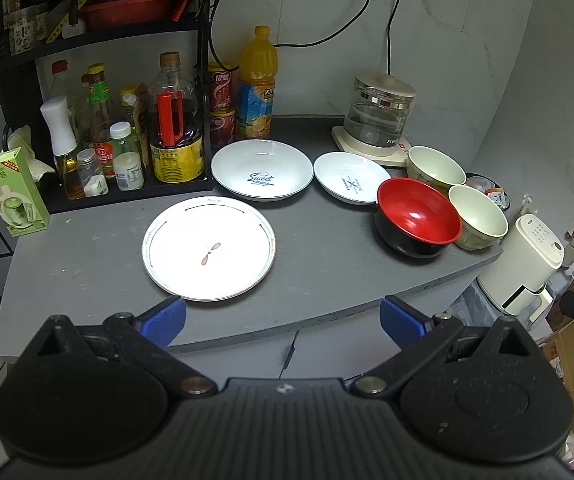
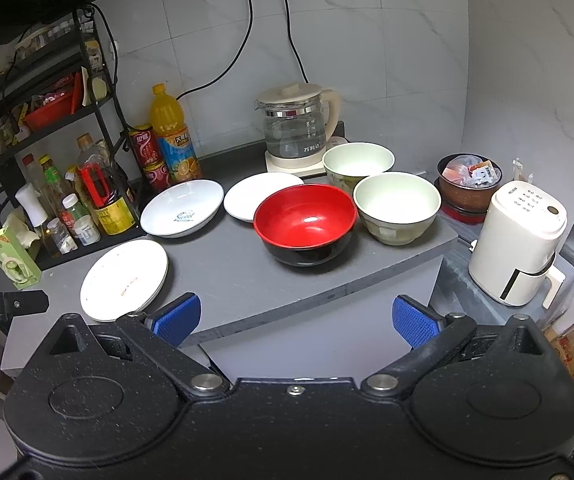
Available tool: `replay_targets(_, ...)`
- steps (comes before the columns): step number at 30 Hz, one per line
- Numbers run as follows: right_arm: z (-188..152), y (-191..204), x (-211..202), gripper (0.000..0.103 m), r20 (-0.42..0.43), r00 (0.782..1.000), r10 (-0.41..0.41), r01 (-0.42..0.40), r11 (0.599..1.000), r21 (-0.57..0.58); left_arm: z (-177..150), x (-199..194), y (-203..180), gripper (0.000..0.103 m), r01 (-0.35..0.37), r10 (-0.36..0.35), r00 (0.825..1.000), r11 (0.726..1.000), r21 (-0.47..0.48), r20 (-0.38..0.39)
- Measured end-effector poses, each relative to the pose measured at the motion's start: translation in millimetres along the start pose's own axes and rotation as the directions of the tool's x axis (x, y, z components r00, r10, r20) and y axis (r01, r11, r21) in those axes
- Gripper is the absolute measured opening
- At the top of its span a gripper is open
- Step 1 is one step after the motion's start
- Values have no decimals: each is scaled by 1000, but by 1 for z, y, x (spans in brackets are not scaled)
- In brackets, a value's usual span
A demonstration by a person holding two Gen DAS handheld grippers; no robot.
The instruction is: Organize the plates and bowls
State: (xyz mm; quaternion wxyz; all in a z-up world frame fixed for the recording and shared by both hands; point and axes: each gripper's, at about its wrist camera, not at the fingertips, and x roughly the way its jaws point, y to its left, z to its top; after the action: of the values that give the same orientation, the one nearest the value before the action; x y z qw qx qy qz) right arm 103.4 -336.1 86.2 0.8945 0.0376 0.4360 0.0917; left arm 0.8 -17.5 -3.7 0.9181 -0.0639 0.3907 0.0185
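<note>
On the grey counter (image 1: 319, 280) lie a flat white plate (image 1: 209, 248) (image 2: 123, 279), a deep white "Sweet" plate (image 1: 262, 169) (image 2: 182, 208) and a smaller white plate (image 1: 349, 178) (image 2: 253, 192). A red-and-black bowl (image 1: 417, 218) (image 2: 305, 222) stands right of them, beside two cream bowls (image 1: 477, 218) (image 2: 396, 208), (image 1: 435, 168) (image 2: 357, 164). My left gripper (image 1: 283, 322) hangs open at the counter's front edge, just short of the flat plate. My right gripper (image 2: 295, 322) is open too, in front of the red bowl, holding nothing.
A black rack (image 1: 99, 120) of sauce bottles fills the counter's left back. An orange juice bottle (image 1: 257, 84), red cans (image 1: 221, 104) and a glass kettle (image 1: 379, 116) (image 2: 297, 124) stand along the wall. A green carton (image 1: 13, 194) sits far left. A white appliance (image 2: 517, 244) stands right, below the counter.
</note>
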Motion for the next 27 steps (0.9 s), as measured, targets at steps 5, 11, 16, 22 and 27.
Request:
replay_targets(5, -3, -6, -3, 103, 1, 1000, 5, -5, 1000, -10, 1, -1, 0, 102, -6, 6, 1000, 1000, -5, 2)
replay_targets(11, -1, -2, -2, 103, -7, 1000, 3, -3, 1000, -16, 1, -1, 1, 102, -15, 15, 1000, 1000, -5, 0)
replay_targets(16, 2, 4, 2, 103, -8, 1000, -6, 6, 1000, -23, 2, 1, 1, 102, -16, 16, 1000, 1000, -8, 0)
replay_targets(22, 4, 7, 4, 103, -15, 1000, -6, 6, 1000, -20, 5, 4, 5, 102, -12, 12, 1000, 1000, -8, -7)
replay_targets(27, 6, 6, 7, 103, -14, 1000, 9, -9, 1000, -4, 9, 9, 7, 102, -13, 12, 1000, 1000, -18, -17)
